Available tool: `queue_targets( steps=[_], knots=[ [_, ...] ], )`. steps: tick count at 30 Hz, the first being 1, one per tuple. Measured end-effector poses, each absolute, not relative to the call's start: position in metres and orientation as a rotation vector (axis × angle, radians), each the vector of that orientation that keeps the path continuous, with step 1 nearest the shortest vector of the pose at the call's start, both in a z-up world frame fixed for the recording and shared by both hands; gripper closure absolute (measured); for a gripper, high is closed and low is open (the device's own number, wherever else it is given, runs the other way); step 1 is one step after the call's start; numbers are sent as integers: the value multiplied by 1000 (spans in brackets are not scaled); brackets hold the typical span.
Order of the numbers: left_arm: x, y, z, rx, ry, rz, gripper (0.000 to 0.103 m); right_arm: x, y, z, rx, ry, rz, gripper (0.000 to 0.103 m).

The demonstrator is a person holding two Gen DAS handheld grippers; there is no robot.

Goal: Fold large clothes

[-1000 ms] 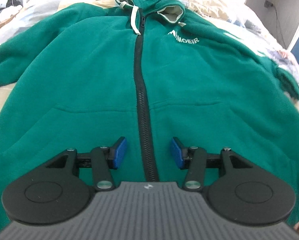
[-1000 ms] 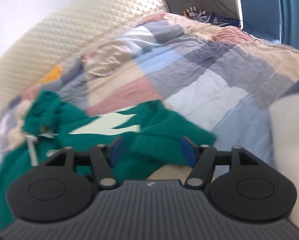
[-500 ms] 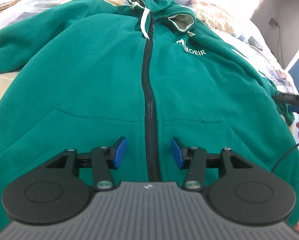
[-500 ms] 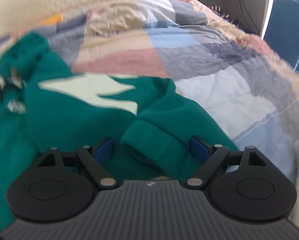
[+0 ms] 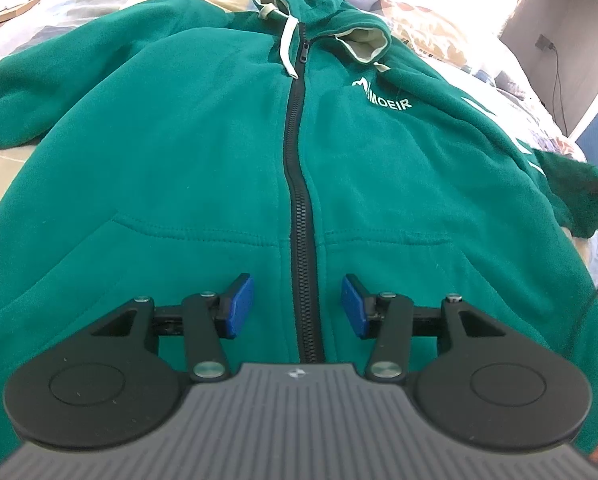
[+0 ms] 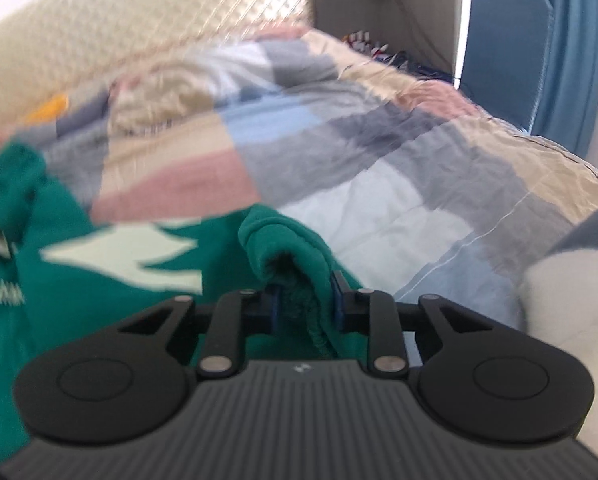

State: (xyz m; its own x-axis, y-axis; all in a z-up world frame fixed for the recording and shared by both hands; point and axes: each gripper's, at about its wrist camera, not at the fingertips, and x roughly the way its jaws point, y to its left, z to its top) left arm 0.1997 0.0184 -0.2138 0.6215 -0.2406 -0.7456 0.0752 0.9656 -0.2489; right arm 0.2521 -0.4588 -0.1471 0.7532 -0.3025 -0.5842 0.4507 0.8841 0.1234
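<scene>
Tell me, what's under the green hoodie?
A patchwork quilt shows around the green hoodie, so the hoodie lies on it. Whatever is directly beneath stays covered. The right gripper pinches one sleeve cuff.

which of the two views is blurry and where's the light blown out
Right wrist view: motion-smeared, worst on the headboard and quilt; the right claw, shut on the green sleeve cuff, stays fairly crisp. Left wrist view: sharp, hoodie and open left claw clear, but the bedding at top is overexposed to near white, and fisheye bends the edges.

Bright daylight, blown highlights, right view blurred
</scene>
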Motion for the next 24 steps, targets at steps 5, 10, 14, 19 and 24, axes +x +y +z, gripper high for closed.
queue_targets(
  steps=[5, 10, 14, 19, 24],
  knots=[
    [200, 22, -212, -231, 888, -184, 48, 237, -481, -84, 298, 512, -407, 78],
    [198, 25, -209, -229, 876, -186, 48, 231, -503, 1, 288, 406, -411, 78],
    [195, 28, -207, -231, 865, -182, 48, 232, -516, 59, 228, 338, -473, 79],
    [190, 32, -205, -229, 846, -177, 48, 233, -551, 104, 279, 280, -570, 80],
    [188, 32, -205, -225, 835, -183, 48, 244, -579, 117, 278, 263, -615, 80]
  ],
)
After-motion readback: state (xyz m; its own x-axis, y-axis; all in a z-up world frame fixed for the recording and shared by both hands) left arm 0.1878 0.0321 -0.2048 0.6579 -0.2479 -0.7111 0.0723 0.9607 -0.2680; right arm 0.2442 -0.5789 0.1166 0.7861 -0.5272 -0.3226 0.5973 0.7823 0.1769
